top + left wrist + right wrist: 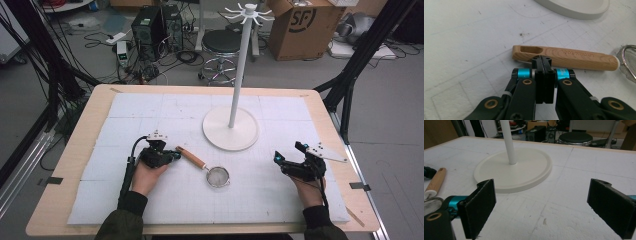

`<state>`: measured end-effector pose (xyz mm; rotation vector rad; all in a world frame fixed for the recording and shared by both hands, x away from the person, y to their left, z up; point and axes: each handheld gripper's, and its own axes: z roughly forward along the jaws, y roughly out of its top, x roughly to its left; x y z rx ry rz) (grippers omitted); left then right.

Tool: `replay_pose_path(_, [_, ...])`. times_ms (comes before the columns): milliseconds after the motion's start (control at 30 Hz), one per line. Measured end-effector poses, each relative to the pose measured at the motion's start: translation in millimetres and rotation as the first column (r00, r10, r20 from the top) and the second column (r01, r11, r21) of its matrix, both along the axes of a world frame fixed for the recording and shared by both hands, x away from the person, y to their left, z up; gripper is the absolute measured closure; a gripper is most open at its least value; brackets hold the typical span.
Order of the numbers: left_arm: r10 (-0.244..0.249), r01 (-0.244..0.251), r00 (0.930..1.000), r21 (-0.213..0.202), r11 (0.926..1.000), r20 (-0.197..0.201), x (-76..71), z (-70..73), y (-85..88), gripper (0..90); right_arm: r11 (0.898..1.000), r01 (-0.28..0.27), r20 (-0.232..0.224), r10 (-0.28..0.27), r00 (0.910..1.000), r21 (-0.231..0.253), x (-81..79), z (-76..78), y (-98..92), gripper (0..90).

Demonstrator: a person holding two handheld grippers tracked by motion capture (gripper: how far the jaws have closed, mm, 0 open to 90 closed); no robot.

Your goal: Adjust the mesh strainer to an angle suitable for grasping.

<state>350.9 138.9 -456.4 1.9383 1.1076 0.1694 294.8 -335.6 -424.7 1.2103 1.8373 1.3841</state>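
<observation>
A small mesh strainer (218, 176) with a wooden handle (192, 157) lies on the white mat in front of the person. My left gripper (177, 154) is shut with nothing between its jaws. In the left gripper view its tips (541, 60) sit right against the near side of the handle (574, 58), close to the slotted end. My right gripper (286, 153) rests on the mat at the right, open and holding nothing. In the right gripper view its pads (481, 206) stand wide apart and face the white stand's base (524, 168); the handle (436, 181) is far left.
A white hanging stand with a round base (220, 137), a tall pole (239, 70) and hooks on top stands at the mat's middle rear. The wooden table edge (75, 145) frames the mat. A stool, computer cases, cables and a cardboard box sit on the floor beyond.
</observation>
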Motion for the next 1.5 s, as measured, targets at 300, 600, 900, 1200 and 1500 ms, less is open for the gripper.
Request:
replay_pose_path(300, [0.102,-0.102,0.9946,-0.018,0.9947,0.016,20.8,3.7,21.6,90.0,1.0,-0.003,-0.003,0.003,1.0,0.005,-0.7,-0.3,-0.9,7.6])
replay_pose_path(600, [0.061,-0.061,0.9963,0.003,0.9981,-0.06,35.6,2.3,12.6,90.0,1.0,0.006,-0.011,-0.006,0.9999,0.016,1.5,-1.3,-4.3,7.6])
replay_pose_path(900, [0.044,-0.043,0.9984,0.038,0.9984,-0.037,30.5,3.3,4.5,90.0,1.0,0.006,-0.001,-0.006,1.0,0.01,-0.8,0.1,-3.2,7.6])
replay_pose_path(1200, [0.078,-0.078,0.9967,0.029,0.9965,0.024,39.4,-0.7,4.4,90.0,1.0,0.0,-0.007,0.0,1.0,0.009,0.3,-0.9,-2.0,7.6])
replay_pose_path(1500, [0.04,-0.041,0.9991,0.02,0.999,0.011,37.7,-0.8,-2.0,90.0,1.0,-0.006,-0.008,0.006,0.9999,0.003,1.5,-2.0,0.5,7.6])
